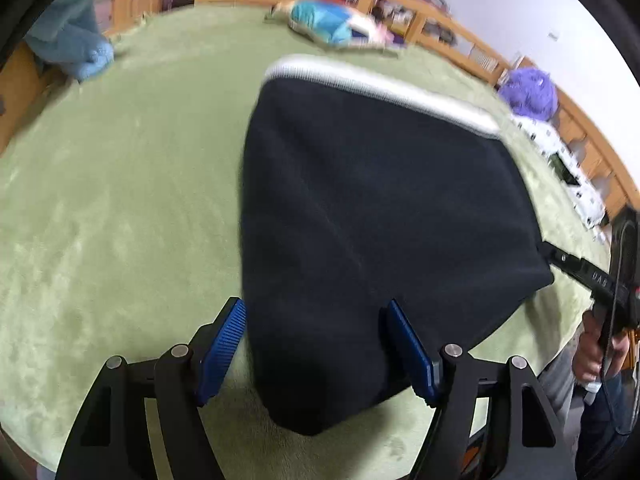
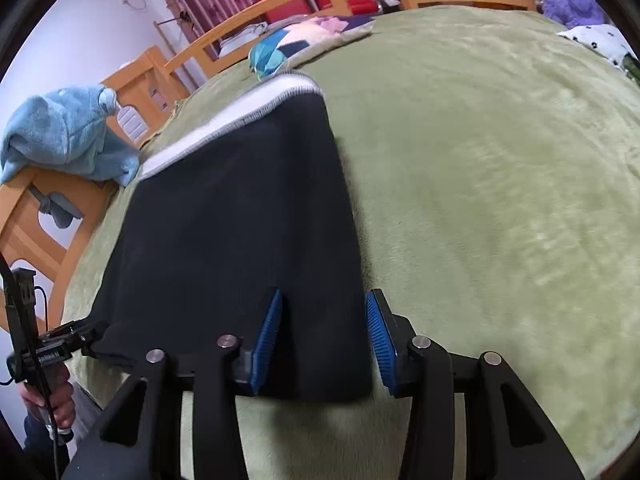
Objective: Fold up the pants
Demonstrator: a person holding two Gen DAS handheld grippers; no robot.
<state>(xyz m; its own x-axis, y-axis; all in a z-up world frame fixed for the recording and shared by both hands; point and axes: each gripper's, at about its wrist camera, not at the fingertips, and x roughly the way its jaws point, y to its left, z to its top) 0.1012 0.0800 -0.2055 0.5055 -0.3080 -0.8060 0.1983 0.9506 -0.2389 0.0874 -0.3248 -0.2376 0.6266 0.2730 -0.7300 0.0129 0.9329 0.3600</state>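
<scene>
Dark navy pants [image 1: 380, 216] with a white waistband [image 1: 380, 84] lie folded on the green bed cover; the waistband is at the far end. My left gripper [image 1: 316, 312] is open, its blue pads straddling the near left corner of the pants. My right gripper [image 2: 324, 304] is open too, its pads straddling the near right corner of the pants [image 2: 240, 232]. The right gripper also shows at the right edge of the left wrist view [image 1: 548, 252], touching the fabric's corner. The left gripper shows at the left edge of the right wrist view [image 2: 94, 332].
The green blanket [image 2: 500, 200] covers the bed. A light blue towel [image 2: 60, 136] hangs on the wooden rail. A colourful pillow [image 1: 332, 24] lies at the far side. A purple plush [image 1: 528, 92] and a spotted cloth [image 1: 568, 168] sit by the right rail.
</scene>
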